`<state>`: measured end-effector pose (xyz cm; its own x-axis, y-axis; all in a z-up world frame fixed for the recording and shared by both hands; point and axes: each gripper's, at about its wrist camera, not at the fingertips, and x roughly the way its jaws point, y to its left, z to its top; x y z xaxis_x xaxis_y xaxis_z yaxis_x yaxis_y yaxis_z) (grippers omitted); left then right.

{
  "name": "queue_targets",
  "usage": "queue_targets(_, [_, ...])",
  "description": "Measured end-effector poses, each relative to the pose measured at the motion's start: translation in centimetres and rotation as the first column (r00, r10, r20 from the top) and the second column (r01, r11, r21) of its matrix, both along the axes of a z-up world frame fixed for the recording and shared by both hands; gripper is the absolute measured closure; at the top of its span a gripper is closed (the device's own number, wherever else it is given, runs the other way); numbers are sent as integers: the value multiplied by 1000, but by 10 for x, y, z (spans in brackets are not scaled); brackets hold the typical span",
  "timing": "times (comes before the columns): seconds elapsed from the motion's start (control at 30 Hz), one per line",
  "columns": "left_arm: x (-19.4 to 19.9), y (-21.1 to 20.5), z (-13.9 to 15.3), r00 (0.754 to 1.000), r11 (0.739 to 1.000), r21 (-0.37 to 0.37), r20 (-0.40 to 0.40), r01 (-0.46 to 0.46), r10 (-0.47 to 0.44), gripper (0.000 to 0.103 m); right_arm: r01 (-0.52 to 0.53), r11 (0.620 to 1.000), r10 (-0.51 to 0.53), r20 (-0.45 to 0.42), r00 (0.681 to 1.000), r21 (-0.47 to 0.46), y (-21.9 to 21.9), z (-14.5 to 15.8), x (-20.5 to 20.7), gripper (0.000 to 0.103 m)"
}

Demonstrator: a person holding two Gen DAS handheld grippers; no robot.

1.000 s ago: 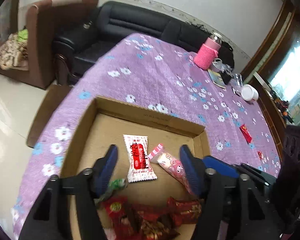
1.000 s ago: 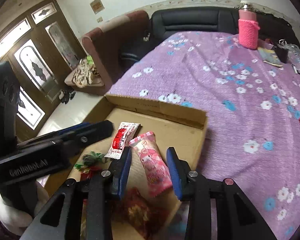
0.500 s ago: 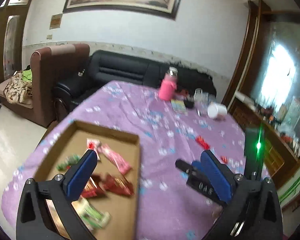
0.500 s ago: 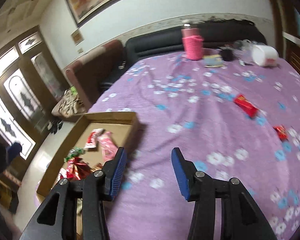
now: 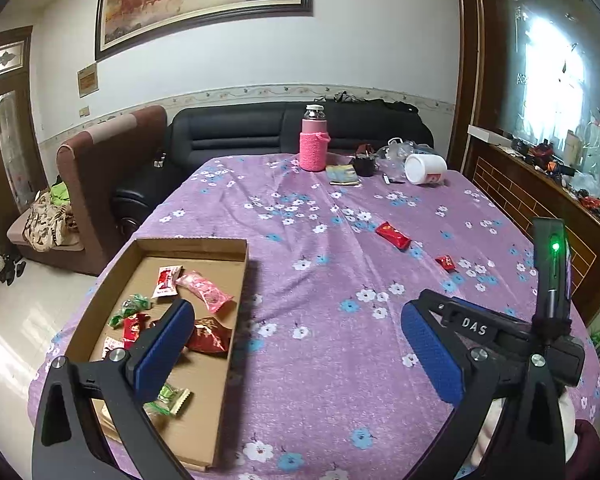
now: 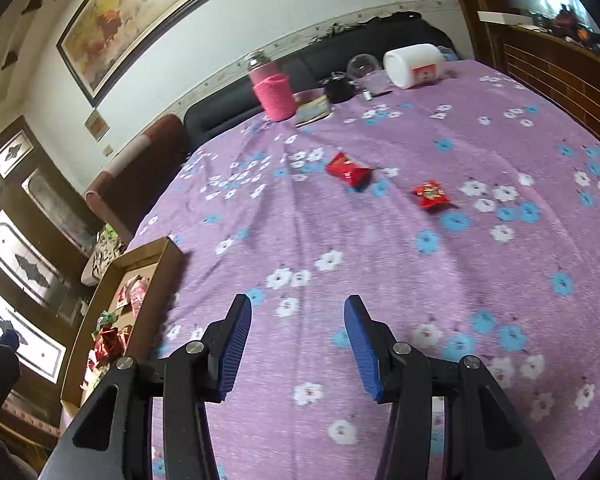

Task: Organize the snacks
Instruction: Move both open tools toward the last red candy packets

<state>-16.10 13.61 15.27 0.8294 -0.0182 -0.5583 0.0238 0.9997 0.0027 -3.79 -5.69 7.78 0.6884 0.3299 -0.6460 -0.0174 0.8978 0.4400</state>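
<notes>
From the left wrist, the left gripper [image 5: 300, 344] has swung off the cardboard tray [image 5: 236, 280], now at eight o'clock, jaws spread wide and empty. From the right wrist, the right gripper [image 6: 298, 346], half spread and empty, faces two red snack packets [image 6: 348, 171] [image 6: 431, 195] at one o'clock, probably the next pickups.

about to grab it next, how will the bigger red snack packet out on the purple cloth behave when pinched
The bigger red packet looks puffed and crinkly, so it will probably squash and flex rather than stay stiff. It seems small and likely light. Its glossy wrapper may slip between the pads, and the loose tablecloth could bunch if it is pushed.
</notes>
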Motion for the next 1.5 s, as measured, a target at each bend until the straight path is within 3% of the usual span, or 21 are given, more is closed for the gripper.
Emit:
queue_targets(1.3, [29,-25,-43,983,997,-26,-167,75,-78,0,29,999,-28,-48,998,19,-25,-21,10,50])
queue_targets(1.5, [37,-28,-57,968,992,-76,-220,102,-117,0,53,998,-52,-40,998,16,-38,-18,11,50])
